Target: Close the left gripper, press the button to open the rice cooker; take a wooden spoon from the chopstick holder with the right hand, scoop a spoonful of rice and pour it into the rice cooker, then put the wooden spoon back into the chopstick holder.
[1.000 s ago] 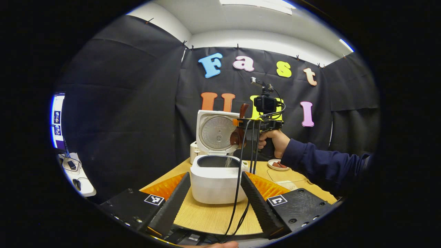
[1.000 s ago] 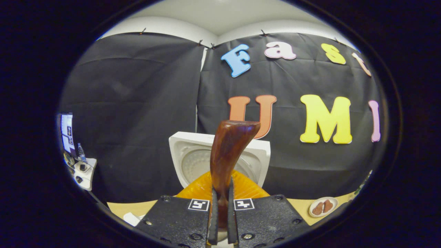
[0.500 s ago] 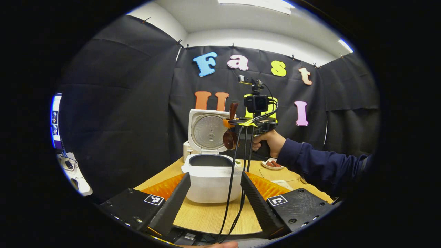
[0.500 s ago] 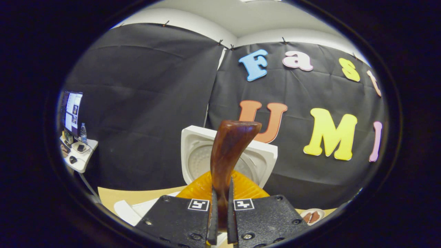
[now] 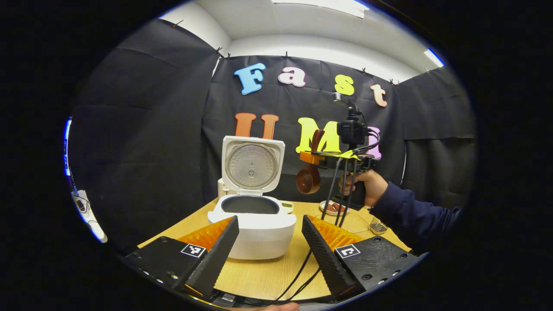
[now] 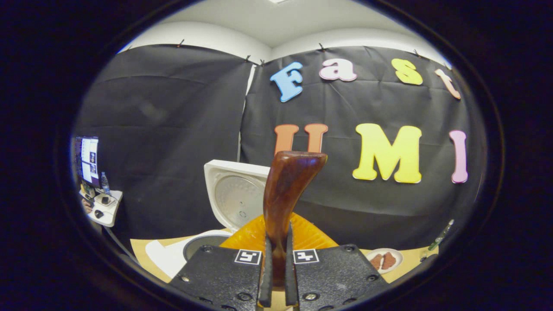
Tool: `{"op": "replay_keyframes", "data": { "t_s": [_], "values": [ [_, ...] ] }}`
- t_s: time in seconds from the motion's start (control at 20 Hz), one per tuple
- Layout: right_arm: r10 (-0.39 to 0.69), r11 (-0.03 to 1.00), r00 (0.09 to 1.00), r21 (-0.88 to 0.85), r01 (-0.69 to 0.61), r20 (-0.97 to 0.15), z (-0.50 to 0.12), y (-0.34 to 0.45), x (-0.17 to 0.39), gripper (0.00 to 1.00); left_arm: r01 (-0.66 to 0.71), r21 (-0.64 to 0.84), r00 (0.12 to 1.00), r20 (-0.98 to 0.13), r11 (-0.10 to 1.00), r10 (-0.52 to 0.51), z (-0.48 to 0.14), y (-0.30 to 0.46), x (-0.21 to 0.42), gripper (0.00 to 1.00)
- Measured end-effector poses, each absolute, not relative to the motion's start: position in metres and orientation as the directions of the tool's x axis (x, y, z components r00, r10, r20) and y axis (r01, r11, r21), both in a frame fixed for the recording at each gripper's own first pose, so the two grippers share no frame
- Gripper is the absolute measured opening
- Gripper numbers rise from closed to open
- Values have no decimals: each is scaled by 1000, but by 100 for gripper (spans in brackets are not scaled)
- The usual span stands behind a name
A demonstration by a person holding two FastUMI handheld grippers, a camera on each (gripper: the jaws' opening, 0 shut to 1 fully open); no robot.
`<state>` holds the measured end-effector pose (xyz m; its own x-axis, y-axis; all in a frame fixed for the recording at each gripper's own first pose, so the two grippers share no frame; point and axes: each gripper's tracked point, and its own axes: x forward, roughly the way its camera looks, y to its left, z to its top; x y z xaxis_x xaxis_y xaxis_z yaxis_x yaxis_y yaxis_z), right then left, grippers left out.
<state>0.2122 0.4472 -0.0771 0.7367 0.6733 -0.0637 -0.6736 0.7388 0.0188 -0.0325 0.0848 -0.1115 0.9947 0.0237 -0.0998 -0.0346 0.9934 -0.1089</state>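
1. Nearest the rice cooker (image 5: 252, 224), on its front side, the left gripper (image 5: 268, 246) is released, its fingers spread wide and framing the white body with nothing between them; it hangs low over the table (image 5: 268, 272) and plays no part in the step in hand.

2. Right of the rice cooker and above its rim, the right gripper (image 5: 322, 156) is clenched on the wooden spoon (image 5: 308, 180); in the right gripper view both fingers (image 6: 266, 276) press on the handle, which rises straight up between them.

3. Beside the cooker's raised lid (image 5: 252, 165), the spoon bowl hangs downward below the gripper; whether any rice is left in it I cannot tell; the step appears to be carrying the spoon back to the chopstick holder.

4. To do it well, keep the handle pinched firmly, hold the spoon upright, clear the lid's edge, and lower it bowl first.

5. Farther right of the cooker, a hand (image 5: 366, 186) grips the tool's handle with the sleeve (image 5: 414, 211) reaching in level from the right; cables trail down to the table.

6. Behind and right of the cooker sits a small dish (image 5: 332, 208).
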Motion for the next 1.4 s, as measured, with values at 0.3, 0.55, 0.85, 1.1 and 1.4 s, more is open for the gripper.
{"op": "replay_keyframes", "data": {
  "t_s": [0.3,0.55,0.85,1.1,1.4],
  "values": [
    [562,821,826,155,-549,-52,-64,329,209,13,18,-108,993,-113,994,-31,-121,48,-7,93],
    [428,895,903,123,-428,29,-47,238,205,14,48,-104,990,-124,993,-61,-120,24,10,94],
    [365,927,931,85,-366,30,-52,172,196,14,42,-56,994,-101,998,-48,-105,10,26,93],
    [331,938,944,103,-330,5,-66,122,207,15,31,-48,998,-58,998,-34,-86,1,39,93],
    [288,956,953,86,-281,-89,-111,87,237,17,15,-89,1000,-7,996,-15,-69,-9,56,93]
  ]
}}
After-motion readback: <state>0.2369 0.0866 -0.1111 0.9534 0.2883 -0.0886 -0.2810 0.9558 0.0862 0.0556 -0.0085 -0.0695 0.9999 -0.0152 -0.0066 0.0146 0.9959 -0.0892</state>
